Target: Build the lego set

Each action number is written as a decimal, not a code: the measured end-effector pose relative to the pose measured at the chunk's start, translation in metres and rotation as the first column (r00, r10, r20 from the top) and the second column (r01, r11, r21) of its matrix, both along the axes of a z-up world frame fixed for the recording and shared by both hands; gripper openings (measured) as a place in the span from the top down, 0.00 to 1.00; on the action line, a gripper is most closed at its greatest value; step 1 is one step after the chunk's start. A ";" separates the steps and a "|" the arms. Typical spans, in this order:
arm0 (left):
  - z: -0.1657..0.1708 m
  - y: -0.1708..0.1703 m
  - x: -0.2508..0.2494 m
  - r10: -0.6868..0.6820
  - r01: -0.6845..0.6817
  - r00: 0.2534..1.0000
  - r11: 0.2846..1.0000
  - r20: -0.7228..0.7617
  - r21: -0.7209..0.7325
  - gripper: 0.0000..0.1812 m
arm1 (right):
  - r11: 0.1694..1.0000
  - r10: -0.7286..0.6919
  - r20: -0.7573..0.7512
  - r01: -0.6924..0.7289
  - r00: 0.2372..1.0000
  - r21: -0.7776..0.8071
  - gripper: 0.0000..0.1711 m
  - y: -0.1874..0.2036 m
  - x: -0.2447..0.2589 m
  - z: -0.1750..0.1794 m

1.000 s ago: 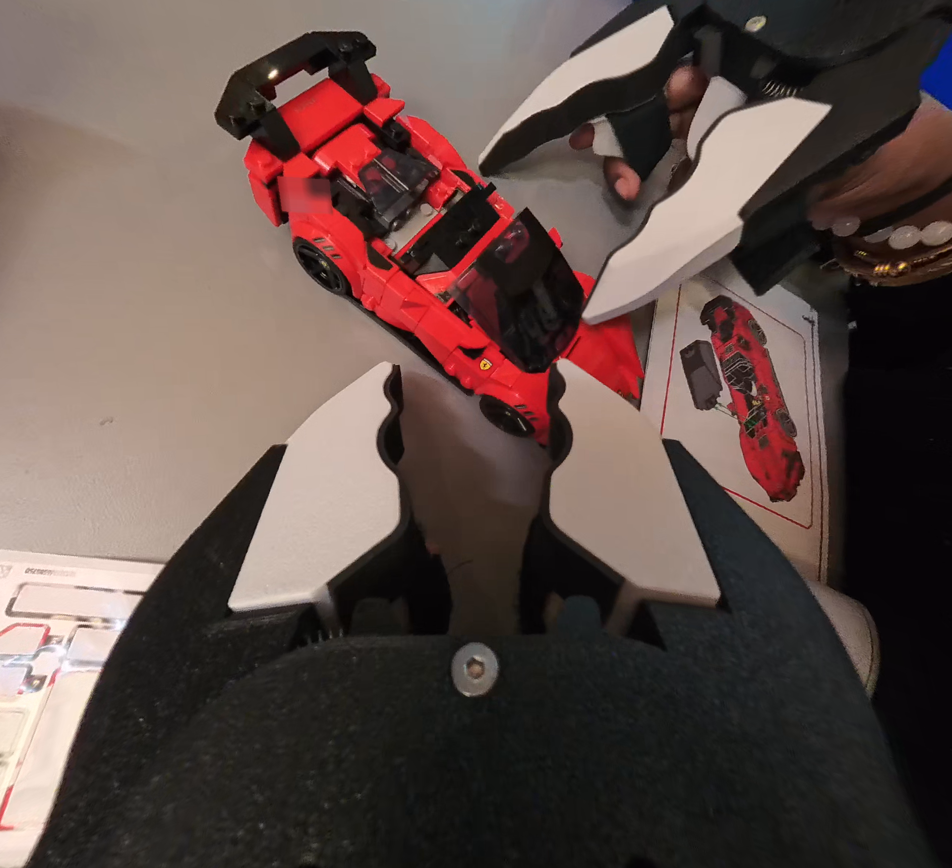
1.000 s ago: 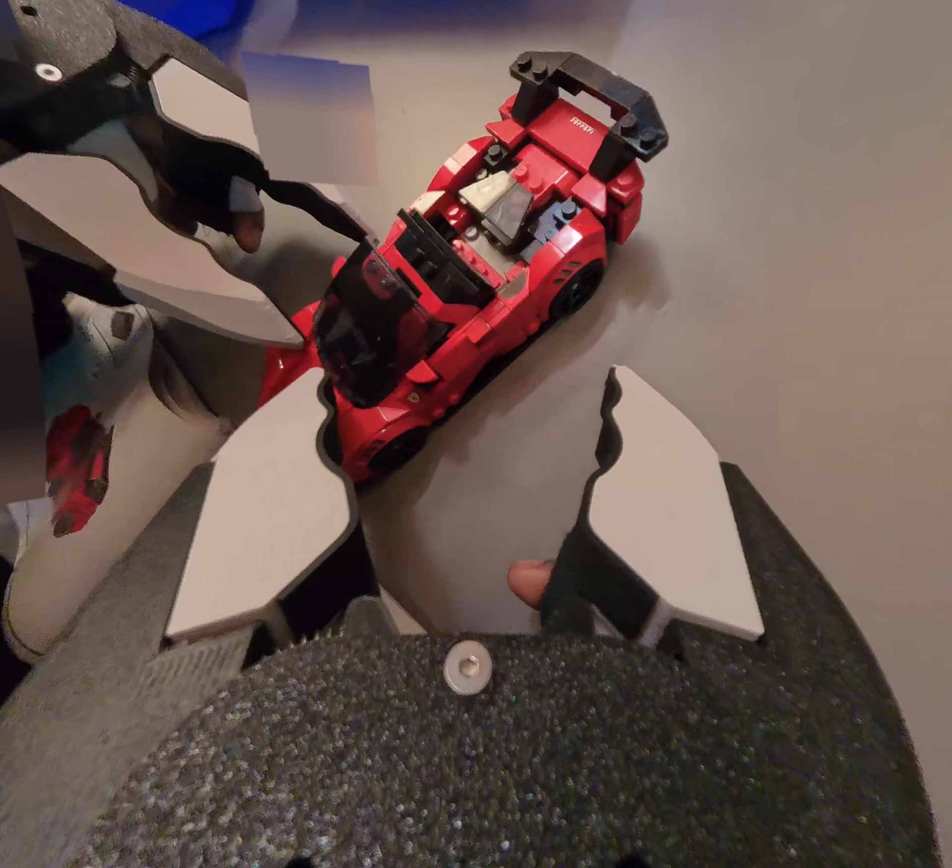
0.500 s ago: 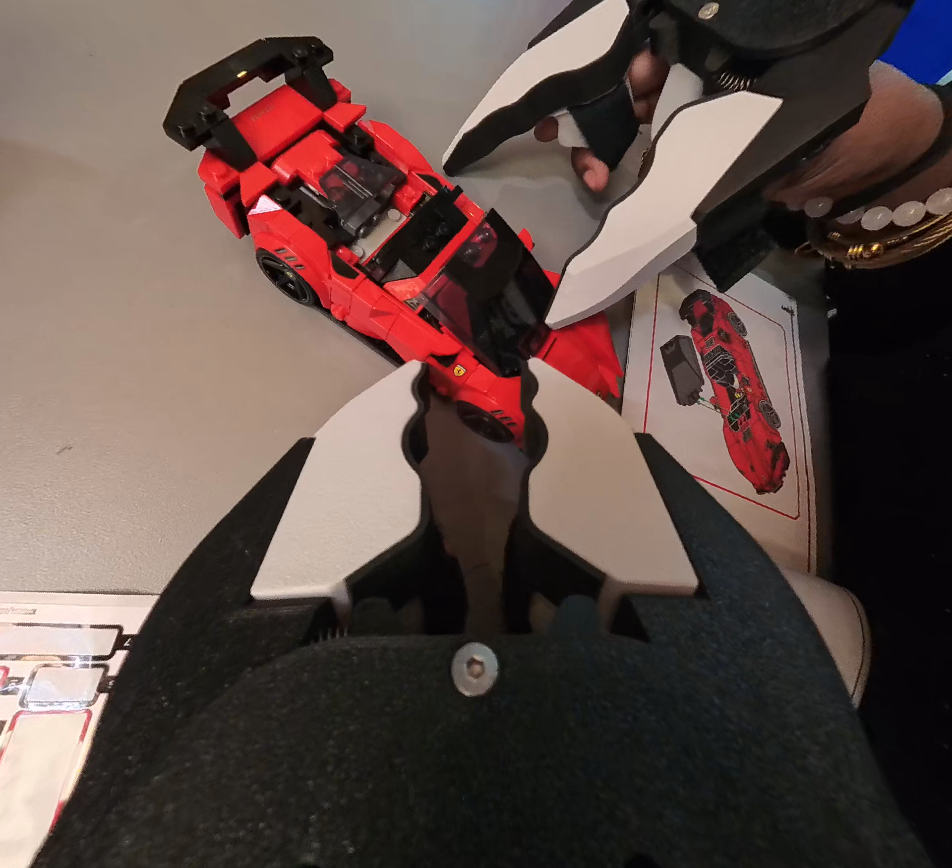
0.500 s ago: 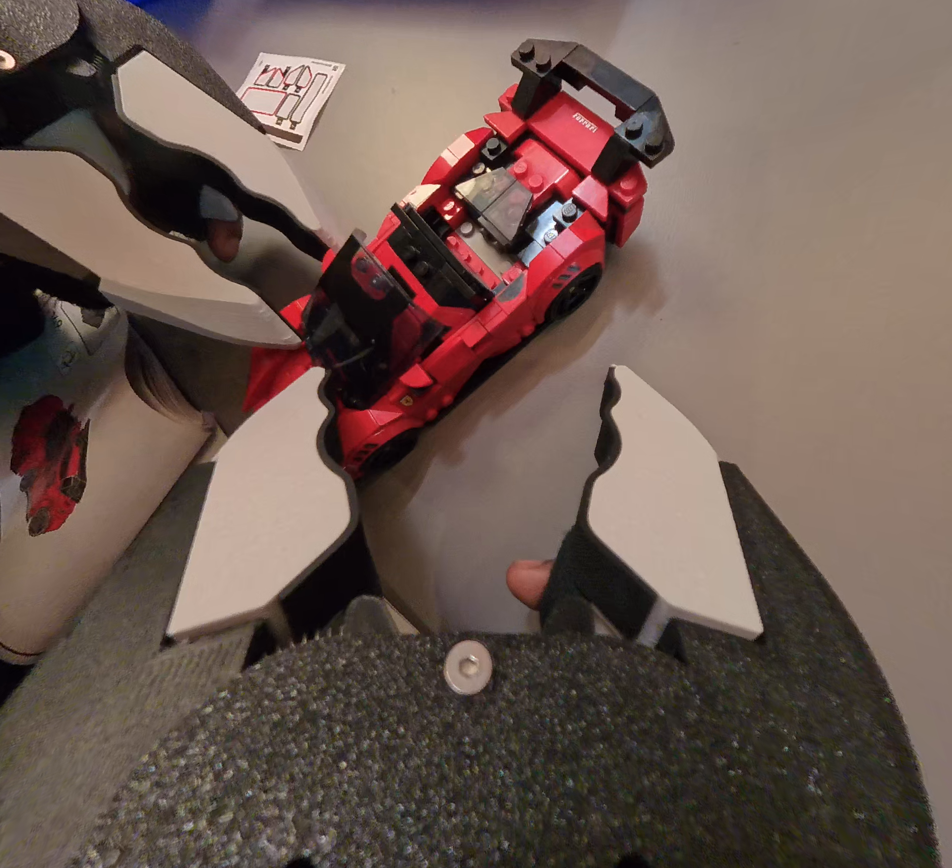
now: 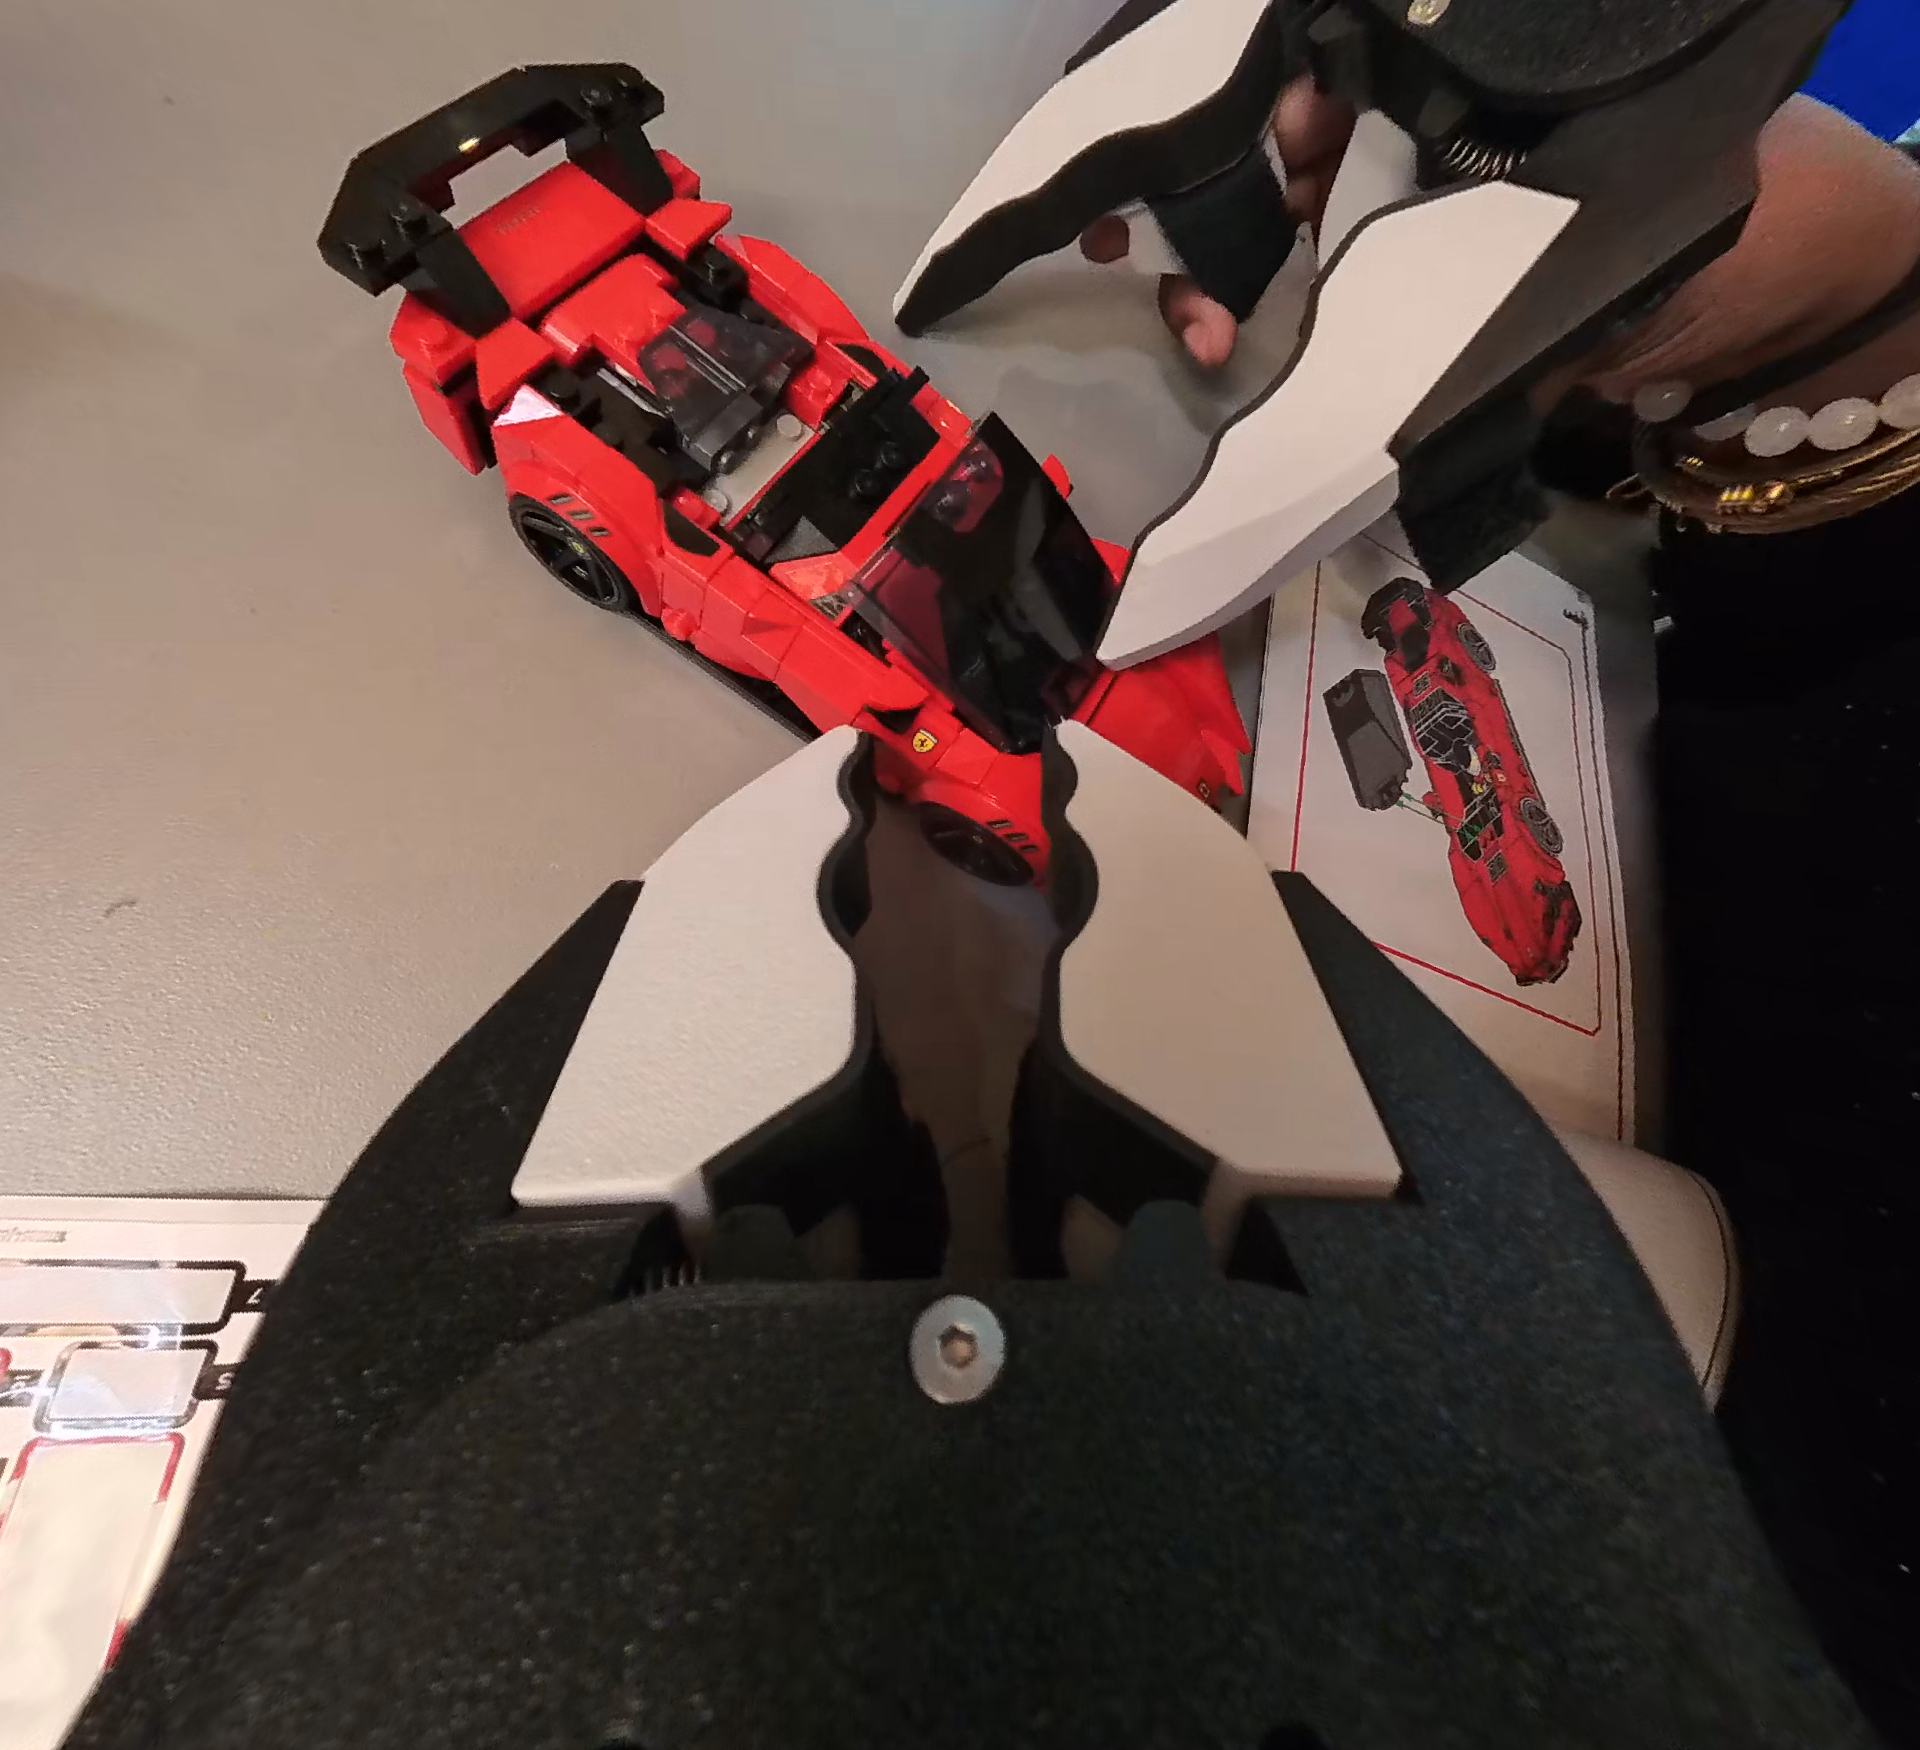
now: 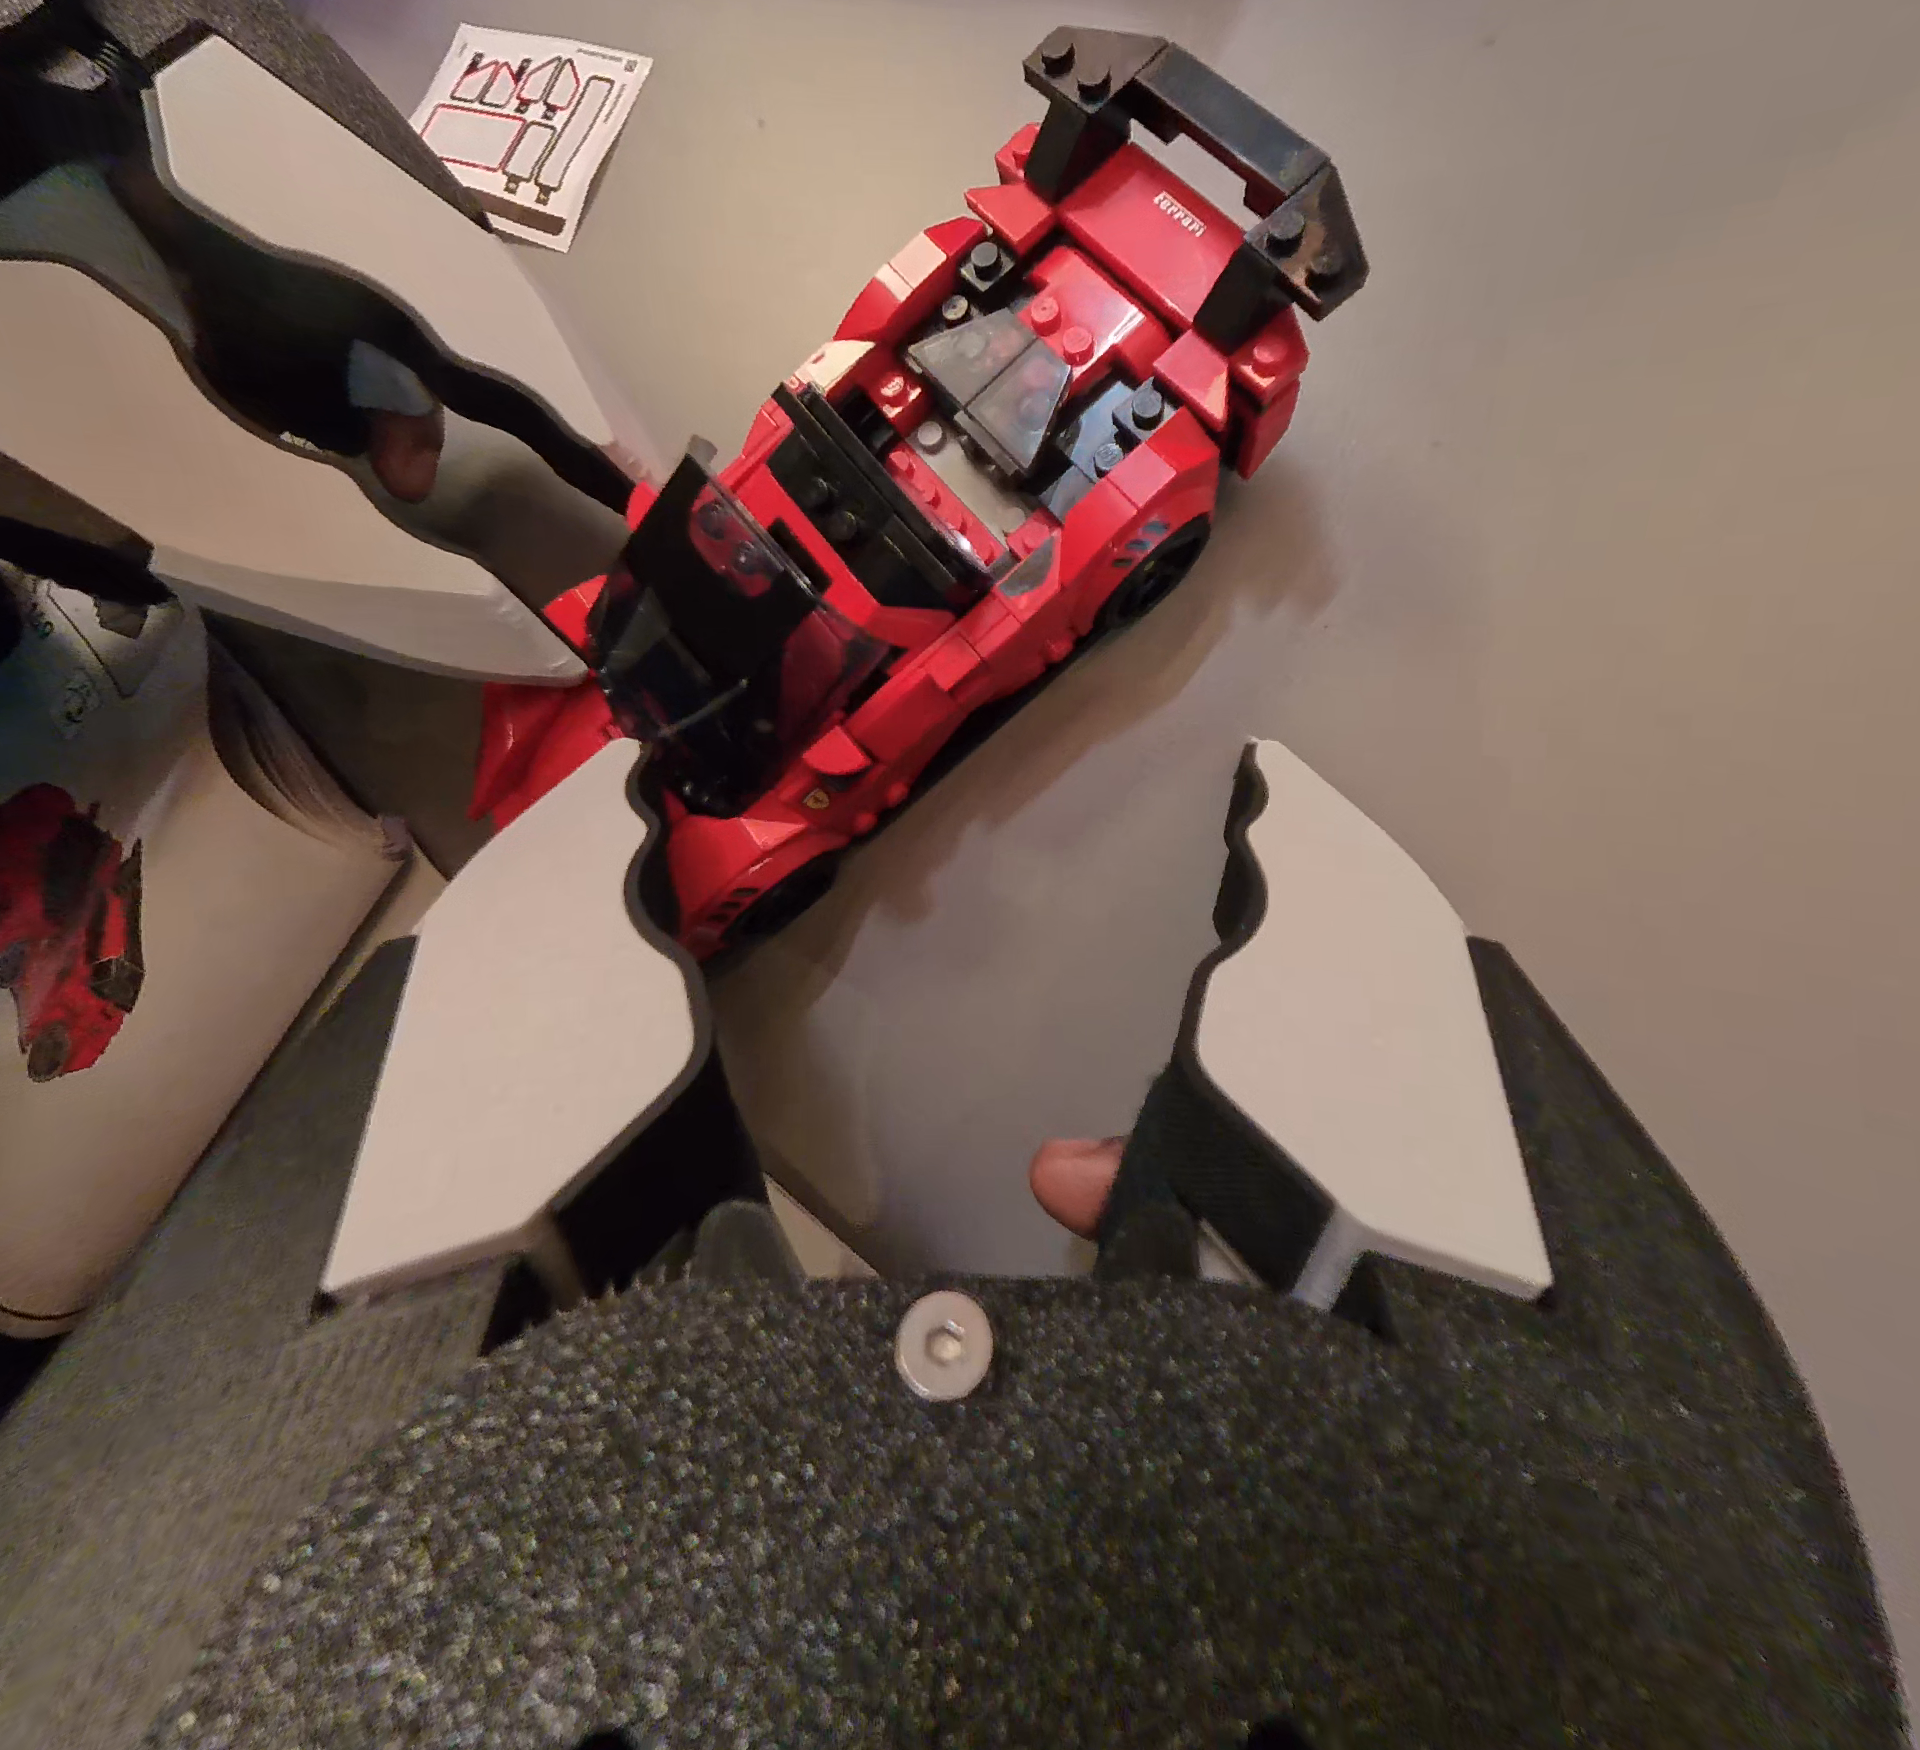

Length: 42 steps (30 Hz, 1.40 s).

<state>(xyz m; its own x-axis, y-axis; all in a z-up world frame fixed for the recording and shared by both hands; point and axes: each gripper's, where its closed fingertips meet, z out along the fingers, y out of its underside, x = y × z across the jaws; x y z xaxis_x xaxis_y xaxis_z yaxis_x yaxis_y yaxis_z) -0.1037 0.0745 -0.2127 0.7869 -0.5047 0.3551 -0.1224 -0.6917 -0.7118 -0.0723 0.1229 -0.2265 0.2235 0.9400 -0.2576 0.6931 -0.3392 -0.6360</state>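
**Red brick car on grey table, both claws at its nose**

We note a small yellow badge on the front flank of the red plastic brick-built sports car (image 5: 727,495) and printed lettering on its red rear deck tile; we do not transcribe either. A white sticker sheet with red-outlined shapes (image 6: 532,131) lies flat on the grey tabletop (image 5: 208,765), apart from the car. An open instruction booklet showing a red car diagram (image 5: 1455,786) lies just beside the car's nose.

The car rests on its wheels on the tabletop, with a black rear wing (image 6: 1195,142), black cockpit parts with exposed studs, and a dark tinted windscreen piece (image 5: 987,599) tilted up over the front.

The left gripper (image 5: 951,744) has its jaws narrowly parted at the car's nose; whether they pinch it we cannot tell. The right gripper (image 6: 935,765) stands wide open and holds nothing, one fingertip (image 5: 1164,609) touching the edge of the windscreen piece
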 end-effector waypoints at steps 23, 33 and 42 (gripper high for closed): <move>0.015 0.016 -0.016 0.115 -0.115 0.993 0.993 0.014 0.039 0.75 | 1.000 -0.002 0.028 0.002 1.000 -0.003 0.38 0.000 0.000 0.000; 0.009 0.018 -0.019 0.127 -0.125 0.991 0.991 -0.046 0.036 0.76 | 1.000 0.000 0.029 0.000 1.000 -0.004 0.39 0.000 0.000 -0.001; 0.007 0.015 -0.018 0.116 -0.116 0.992 0.993 -0.054 0.008 0.78 | 1.000 0.003 0.034 -0.002 0.999 -0.005 0.39 0.000 0.000 -0.001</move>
